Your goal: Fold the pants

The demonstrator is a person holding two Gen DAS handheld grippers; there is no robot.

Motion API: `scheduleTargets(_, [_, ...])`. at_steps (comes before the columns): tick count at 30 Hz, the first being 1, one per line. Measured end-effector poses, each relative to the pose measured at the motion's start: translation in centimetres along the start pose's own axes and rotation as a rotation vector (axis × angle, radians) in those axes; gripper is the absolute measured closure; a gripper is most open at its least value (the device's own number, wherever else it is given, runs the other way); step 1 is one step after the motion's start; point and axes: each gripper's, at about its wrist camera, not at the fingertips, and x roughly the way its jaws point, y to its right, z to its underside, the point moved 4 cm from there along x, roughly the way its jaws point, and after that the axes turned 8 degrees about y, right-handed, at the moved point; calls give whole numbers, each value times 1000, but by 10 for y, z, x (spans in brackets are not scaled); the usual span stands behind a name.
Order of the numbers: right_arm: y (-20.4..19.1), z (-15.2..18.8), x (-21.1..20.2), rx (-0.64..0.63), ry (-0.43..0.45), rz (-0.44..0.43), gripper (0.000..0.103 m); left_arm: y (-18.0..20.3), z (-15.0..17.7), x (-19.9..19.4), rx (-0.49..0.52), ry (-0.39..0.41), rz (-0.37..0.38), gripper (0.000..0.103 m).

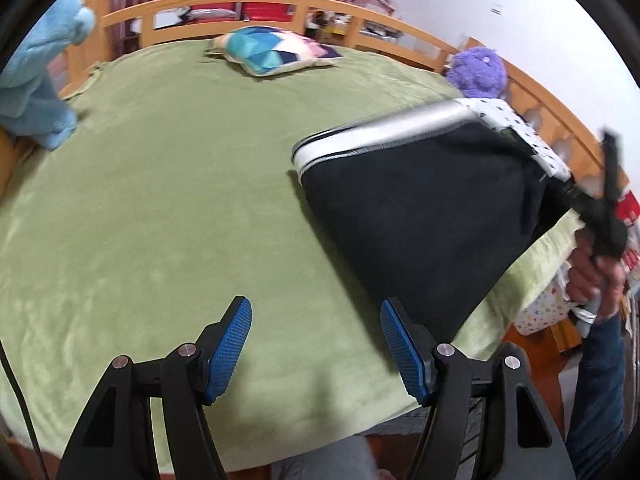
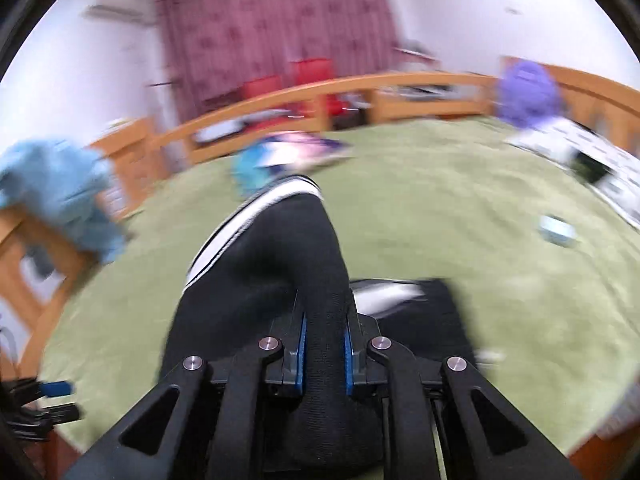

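Black pants [image 1: 420, 216] with a white side stripe [image 1: 384, 136] lie on the right part of a green bed cover [image 1: 180, 200]. My left gripper [image 1: 316, 340] hovers over the near edge of the bed, jaws open with only the cover between them; its right finger sits beside the near corner of the pants. In the right wrist view my right gripper [image 2: 325, 344] is shut on a bunched fold of the black pants [image 2: 280, 248], lifted off the cover [image 2: 460, 208]. In the left wrist view that gripper [image 1: 576, 196] is blurred at the right edge, held by a hand [image 1: 588, 268].
A patchwork pillow [image 1: 272, 50] lies at the far side, a purple plush toy [image 1: 478, 70] at the far right, a light blue blanket [image 1: 40, 80] over the wooden rail on the left. A dotted white cloth [image 1: 516, 128] lies beyond the pants. A wooden bed rail [image 1: 248, 2] rings the bed.
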Motion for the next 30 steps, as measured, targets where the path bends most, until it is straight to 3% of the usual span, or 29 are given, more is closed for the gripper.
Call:
scheduleTargets(3, [53, 40, 38, 41, -199, 87, 72, 25, -3, 24, 23, -30, 27, 38])
scheduleTargets(4, [60, 48, 41, 35, -236, 88, 72, 31, -4, 29, 28, -33, 34, 38])
scheduleTargets(5, [66, 53, 36, 51, -232, 66, 71, 40, -6, 34, 35, -30, 45, 38])
scheduleTargets(8, [76, 52, 1, 149, -82, 45, 70, 65, -14, 45, 61, -19, 62, 38])
scheduleTargets(10, [70, 52, -11, 133, -38, 21, 70, 78, -16, 53, 78, -19, 61, 38])
scheduleTargets(13, [62, 74, 2, 65, -73, 54, 68, 88, -3, 73, 63, -60, 50, 38])
scheduleTargets(14, [62, 87, 12, 21, -111, 90, 68, 91, 10, 88, 66, -117, 38, 38])
scheduleTargets(17, [64, 108, 14, 46, -152, 73, 68, 91, 35, 107, 118, -155, -31, 30])
scheduleTargets(21, [66, 95, 5, 3, -169, 44, 67, 80, 36, 102, 45, -195, 50, 27])
scheduleTargets(23, [70, 77, -2, 39, -126, 14, 67, 70, 29, 97, 2, -197, 86, 27])
scheduleTargets(27, [69, 48, 10, 67, -63, -1, 49, 50, 15, 94, -42, -167, 88, 27])
scheduleTargets(30, [68, 35, 47, 59, -101, -1, 49, 35, 5, 95, -76, -142, 72, 27])
